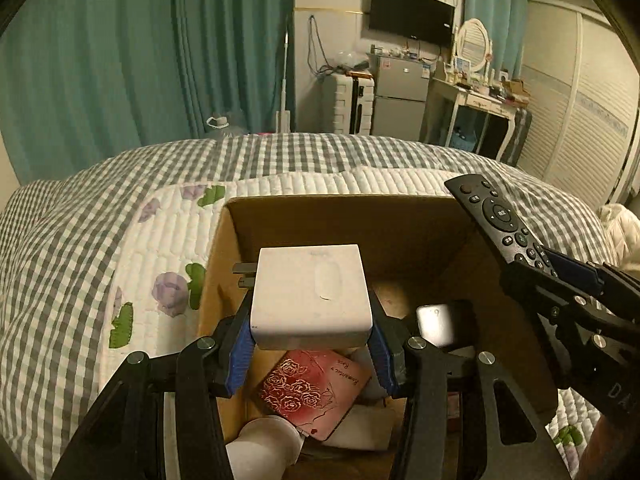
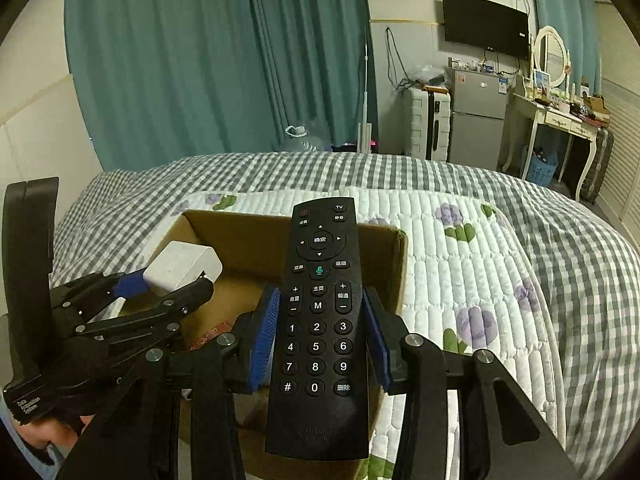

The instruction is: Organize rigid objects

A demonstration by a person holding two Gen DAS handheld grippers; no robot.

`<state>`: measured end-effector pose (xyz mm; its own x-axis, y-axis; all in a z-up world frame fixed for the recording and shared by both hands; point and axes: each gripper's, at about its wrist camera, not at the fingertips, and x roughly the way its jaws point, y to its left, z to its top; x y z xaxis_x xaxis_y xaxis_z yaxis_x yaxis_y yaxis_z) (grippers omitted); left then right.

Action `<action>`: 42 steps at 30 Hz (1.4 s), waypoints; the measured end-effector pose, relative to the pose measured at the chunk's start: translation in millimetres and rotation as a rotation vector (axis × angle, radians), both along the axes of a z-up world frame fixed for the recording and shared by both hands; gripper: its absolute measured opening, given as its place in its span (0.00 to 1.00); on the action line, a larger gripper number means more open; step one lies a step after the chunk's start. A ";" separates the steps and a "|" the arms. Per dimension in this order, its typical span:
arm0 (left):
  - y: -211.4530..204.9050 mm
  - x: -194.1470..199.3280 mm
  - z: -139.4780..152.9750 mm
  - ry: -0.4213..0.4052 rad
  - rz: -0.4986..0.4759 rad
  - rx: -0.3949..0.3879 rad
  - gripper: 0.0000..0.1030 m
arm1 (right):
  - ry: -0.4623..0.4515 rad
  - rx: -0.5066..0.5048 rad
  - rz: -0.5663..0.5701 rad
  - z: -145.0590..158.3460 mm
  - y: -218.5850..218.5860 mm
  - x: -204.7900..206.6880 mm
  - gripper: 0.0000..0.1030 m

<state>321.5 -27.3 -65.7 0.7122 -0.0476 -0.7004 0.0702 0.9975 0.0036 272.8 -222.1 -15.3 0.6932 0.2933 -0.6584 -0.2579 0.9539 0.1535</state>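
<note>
Reaching forward over the open cardboard box [image 1: 400,236], the left gripper [image 1: 312,344] pinches a white power adapter [image 1: 310,298] between its blue-padded fingers [image 1: 239,354] — a smooth, blocky plastic brick with rounded edges, its metal prongs sticking out to the gripper's left. Directly beneath the adapter, down inside the box, lies a red card embossed with gold roses [image 1: 310,390], and just right of the fingers sits a shiny grey object I cannot identify. To the left gripper's right, the right gripper [image 2: 319,340] comes in at a slant over the box's near right corner, its fingers pressed against the long sides of a black remote control [image 2: 318,320] — a slim, matte slab studded with round number keys, pointing straight ahead past the fingertips and held above the box's rim. Under both tools spreads a quilted white blanket [image 2: 452,280] with purple flowers, laid on a grey-and-white checked bedspread [image 2: 300,172].
</note>
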 end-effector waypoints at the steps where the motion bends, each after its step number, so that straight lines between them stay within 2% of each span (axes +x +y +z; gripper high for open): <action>1: -1.2 -0.7 1.3 -0.001 -0.003 0.002 0.50 | 0.002 0.005 -0.004 -1.0 -2.7 0.6 0.40; 7: 1.7 -14.8 28.5 -0.084 0.005 -0.029 0.52 | -0.003 0.009 -0.012 5.0 -6.9 -3.2 0.40; 11: 8.1 -23.4 46.1 -0.110 0.028 -0.026 0.52 | -0.005 0.005 -0.001 7.1 -1.6 -3.0 0.40; 20: 19.5 -39.2 64.0 -0.164 0.050 0.003 0.52 | 0.055 0.031 0.041 -27.0 23.5 15.8 0.41; 21: 20.0 -40.4 64.9 -0.167 0.050 0.005 0.52 | 0.050 0.030 0.035 -27.6 24.0 16.2 0.42; 23: 20.9 -43.1 66.7 -0.170 0.050 0.003 0.52 | 0.037 0.026 0.029 -24.6 23.6 14.6 0.56; 29: 19.8 -65.7 87.1 -0.200 0.055 -0.007 0.52 | -0.055 0.037 -0.027 22.3 5.5 -10.4 0.57; 37: 12.8 -141.8 156.4 -0.333 0.040 -0.006 0.53 | -0.216 -0.019 -0.075 113.9 -11.1 -88.3 0.57; 38: 12.6 -149.8 161.9 -0.346 0.038 -0.004 0.54 | -0.232 -0.025 -0.079 123.0 -12.7 -99.0 0.57; 42: 13.9 -194.3 182.9 -0.423 0.046 -0.001 0.68 | -0.303 -0.022 -0.086 154.9 -17.8 -144.9 0.60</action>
<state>127.2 -13.3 117.3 0.9381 -0.0096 -0.3462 0.0183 0.9996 0.0217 127.9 -239.9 139.6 0.8804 0.2132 -0.4236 -0.2069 0.9764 0.0616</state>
